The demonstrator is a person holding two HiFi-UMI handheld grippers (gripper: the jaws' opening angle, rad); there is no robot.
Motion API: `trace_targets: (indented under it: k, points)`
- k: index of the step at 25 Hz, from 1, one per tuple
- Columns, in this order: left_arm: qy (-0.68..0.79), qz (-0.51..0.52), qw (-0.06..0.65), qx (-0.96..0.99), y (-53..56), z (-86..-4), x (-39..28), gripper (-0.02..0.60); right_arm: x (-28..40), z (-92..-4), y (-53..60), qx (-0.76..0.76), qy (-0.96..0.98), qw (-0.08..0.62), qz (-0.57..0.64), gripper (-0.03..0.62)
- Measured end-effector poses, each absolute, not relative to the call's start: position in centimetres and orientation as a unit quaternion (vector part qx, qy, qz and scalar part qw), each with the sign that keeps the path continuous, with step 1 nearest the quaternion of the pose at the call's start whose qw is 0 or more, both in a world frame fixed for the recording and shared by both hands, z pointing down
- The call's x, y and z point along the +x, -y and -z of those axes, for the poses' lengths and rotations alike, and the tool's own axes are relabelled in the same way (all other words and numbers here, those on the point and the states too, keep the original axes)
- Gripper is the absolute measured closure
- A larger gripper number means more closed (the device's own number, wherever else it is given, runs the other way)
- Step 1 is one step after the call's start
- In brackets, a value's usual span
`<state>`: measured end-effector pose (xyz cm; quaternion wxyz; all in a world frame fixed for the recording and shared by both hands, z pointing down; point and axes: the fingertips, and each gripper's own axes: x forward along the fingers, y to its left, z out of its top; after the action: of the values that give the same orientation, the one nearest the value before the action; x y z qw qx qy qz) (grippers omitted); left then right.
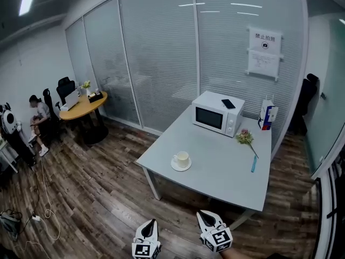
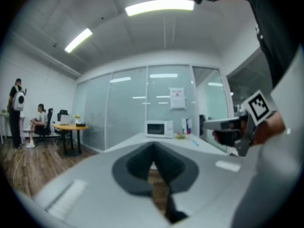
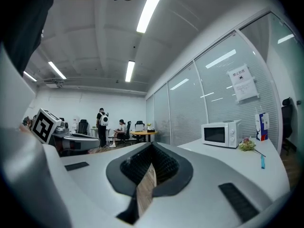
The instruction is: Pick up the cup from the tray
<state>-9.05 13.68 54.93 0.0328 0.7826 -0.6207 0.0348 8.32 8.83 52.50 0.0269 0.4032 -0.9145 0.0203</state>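
A cream cup [image 1: 182, 158] stands upright on a small white saucer [image 1: 181, 167] near the front left corner of the grey table [image 1: 226, 179] in the head view. Both grippers hang low at the picture's bottom edge, well short of the table and far from the cup. My left gripper [image 1: 150, 222] [image 2: 153, 146] has its jaws shut, tips touching, with nothing between them. My right gripper [image 1: 203, 215] [image 3: 152, 145] also has its tips together and holds nothing. Neither gripper view shows the cup.
On the table stand a white microwave [image 1: 216, 114] with a phone [image 1: 228, 103] on top, a carton [image 1: 267, 114], a flower [image 1: 245, 138] and a blue pen [image 1: 253, 164]. Glass partitions run behind. A round wooden table [image 1: 83, 107] with seated people is far left. Cables lie on the wood floor [image 1: 97, 193].
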Motion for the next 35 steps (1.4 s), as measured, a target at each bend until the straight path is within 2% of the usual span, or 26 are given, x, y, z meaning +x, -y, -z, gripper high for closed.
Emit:
trace_targets:
  k: [10, 27, 35]
  points:
    - [0.609, -0.038, 0.038, 0.792, -8.6, -55.6, -7.3, 0.583, 9.7, -53.0, -3.8, 0.419, 0.907, 0.020, -0.028, 0.589]
    - [0.556, -0.031, 0.016, 0.830, 6.9, -54.7, -13.7, 0.584, 1.8, -52.2, 8.8, 0.460, 0.887, 0.032, -0.021, 0.589]
    - [0.523, -0.031, 0.017, 0.852, 10.7, -55.4, -13.5, 0.584, 1.4, -52.4, 11.2, 0.488, 0.872, 0.046, -0.013, 0.589]
